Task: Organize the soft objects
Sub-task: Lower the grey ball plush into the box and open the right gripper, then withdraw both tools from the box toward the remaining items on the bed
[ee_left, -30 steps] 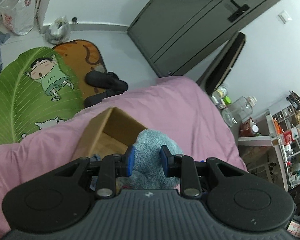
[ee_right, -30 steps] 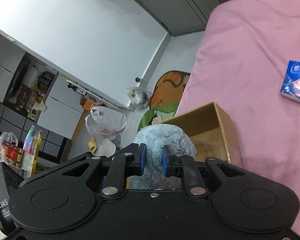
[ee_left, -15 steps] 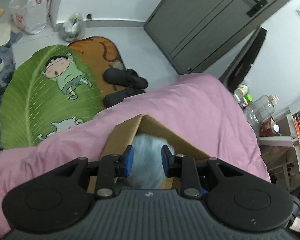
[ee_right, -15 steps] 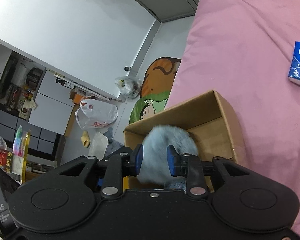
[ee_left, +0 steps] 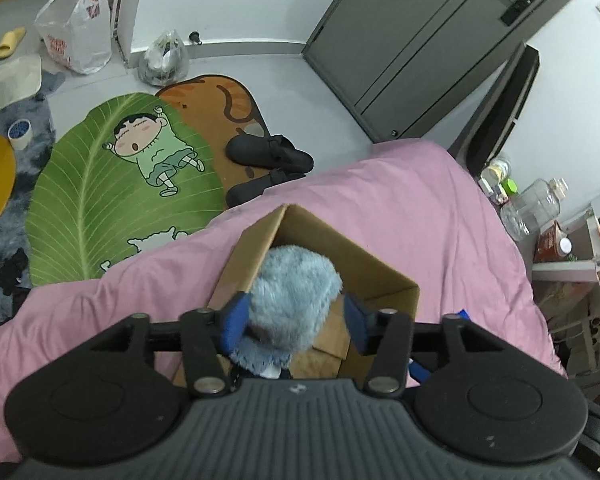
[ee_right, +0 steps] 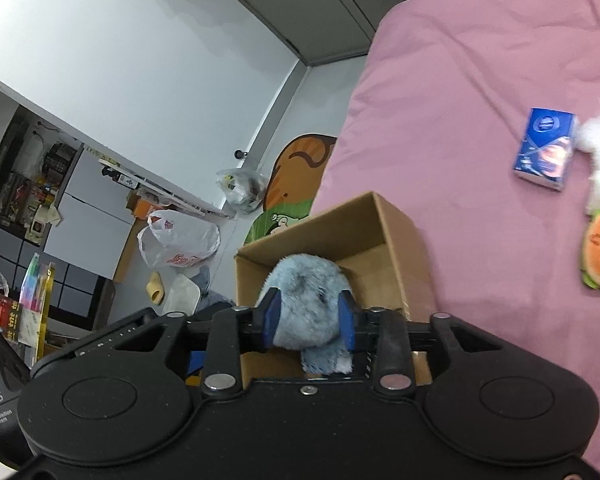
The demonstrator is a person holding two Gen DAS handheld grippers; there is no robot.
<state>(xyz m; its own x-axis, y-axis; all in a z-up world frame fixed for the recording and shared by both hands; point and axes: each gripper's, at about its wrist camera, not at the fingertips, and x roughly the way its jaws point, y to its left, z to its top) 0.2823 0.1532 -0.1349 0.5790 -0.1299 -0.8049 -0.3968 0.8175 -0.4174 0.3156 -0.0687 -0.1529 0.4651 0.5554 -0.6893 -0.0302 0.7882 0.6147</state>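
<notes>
Cardboard box (ee_right: 396,240) holds your blue plush (ee_right: 306,300); both grippers' jaws have just been opening, straddling it. Tissue pack (ee_right: 544,148) lies at 2 o'clock.

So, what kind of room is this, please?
Most likely a bedroom in a lived-in home. A bed with a pink cover fills much of both views, a green leaf-shaped cartoon rug and a pair of black slippers lie on the floor beside it, near a grey door.
</notes>
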